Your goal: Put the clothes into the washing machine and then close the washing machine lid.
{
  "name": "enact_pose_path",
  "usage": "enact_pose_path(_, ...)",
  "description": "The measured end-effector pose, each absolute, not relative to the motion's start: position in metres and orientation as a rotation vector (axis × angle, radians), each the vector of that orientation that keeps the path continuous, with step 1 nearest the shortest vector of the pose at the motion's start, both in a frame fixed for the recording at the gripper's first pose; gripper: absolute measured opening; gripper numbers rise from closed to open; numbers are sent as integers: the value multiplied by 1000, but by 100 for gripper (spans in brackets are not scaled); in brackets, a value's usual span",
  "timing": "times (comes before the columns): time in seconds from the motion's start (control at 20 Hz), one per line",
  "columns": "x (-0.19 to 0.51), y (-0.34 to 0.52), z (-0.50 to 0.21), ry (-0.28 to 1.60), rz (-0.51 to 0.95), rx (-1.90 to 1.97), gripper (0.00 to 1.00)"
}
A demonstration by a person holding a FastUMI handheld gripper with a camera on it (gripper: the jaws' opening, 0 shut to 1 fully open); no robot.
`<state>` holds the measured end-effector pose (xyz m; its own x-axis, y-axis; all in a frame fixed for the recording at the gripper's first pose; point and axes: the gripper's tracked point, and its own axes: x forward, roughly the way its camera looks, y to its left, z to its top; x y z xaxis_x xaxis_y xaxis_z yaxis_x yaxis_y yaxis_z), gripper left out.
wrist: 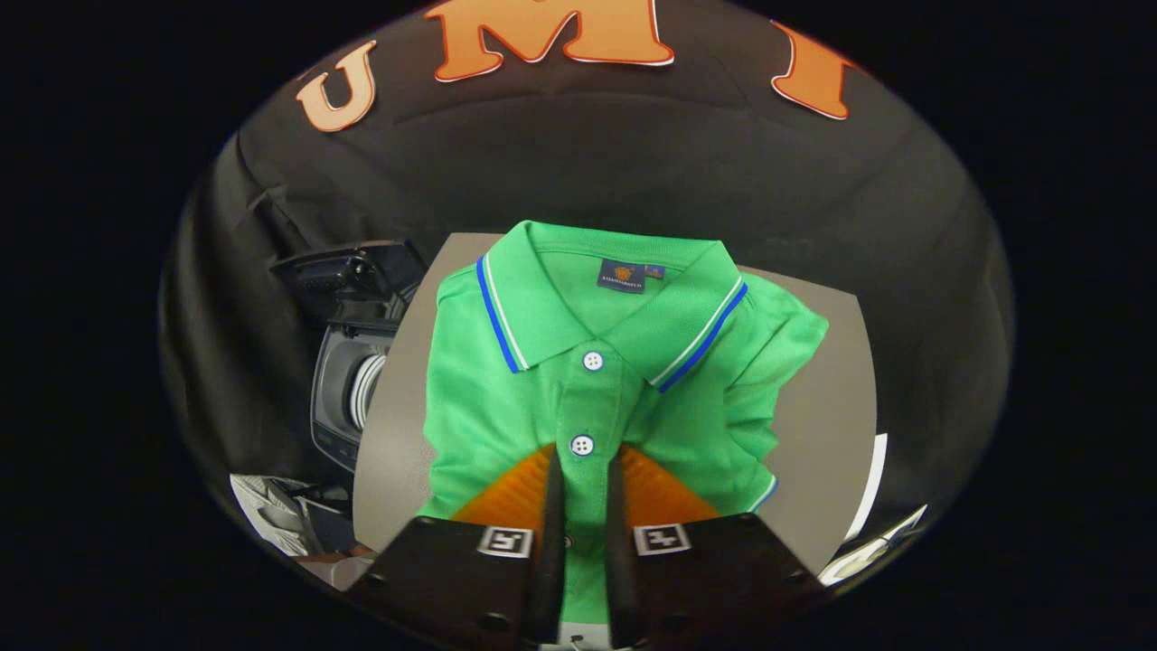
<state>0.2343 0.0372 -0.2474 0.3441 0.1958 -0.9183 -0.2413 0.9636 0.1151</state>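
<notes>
We see a grey table (832,398) set against the booth's black cloth wall (633,163), and on it lies a folded green polo shirt (506,398), collar away from the gripper, with blue and white stripes along the collar edges and white buttons down the placket. Off the table's left edge stands a small washing machine (348,389), its lid (348,271) raised and the drum opening facing the table. The gripper (583,466) sits low over the near part of the shirt, its fingers (551,506) drawn close together on either side of the button placket, with a narrow strip of green fabric between them; they seem to pinch that fold, though we cannot be sure both press on it
</notes>
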Motion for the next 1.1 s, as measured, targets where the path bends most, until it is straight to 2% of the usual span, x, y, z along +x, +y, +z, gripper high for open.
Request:
enact_pose_path(0.1,237,38,-249,1115,291,-35,11)
enact_pose_path(0.15,234,36,-246,1070,305,-31,9)
enact_pose_path(0.55,248,37,-223,421,251,221,8)
enact_pose_path(0.75,248,35,-140,102,236,174,8)
enact_pose_path(0.85,235,41,-103,14,239,122,8)
enact_pose_path(1.1,189,96,-30,-62,254,99,8)
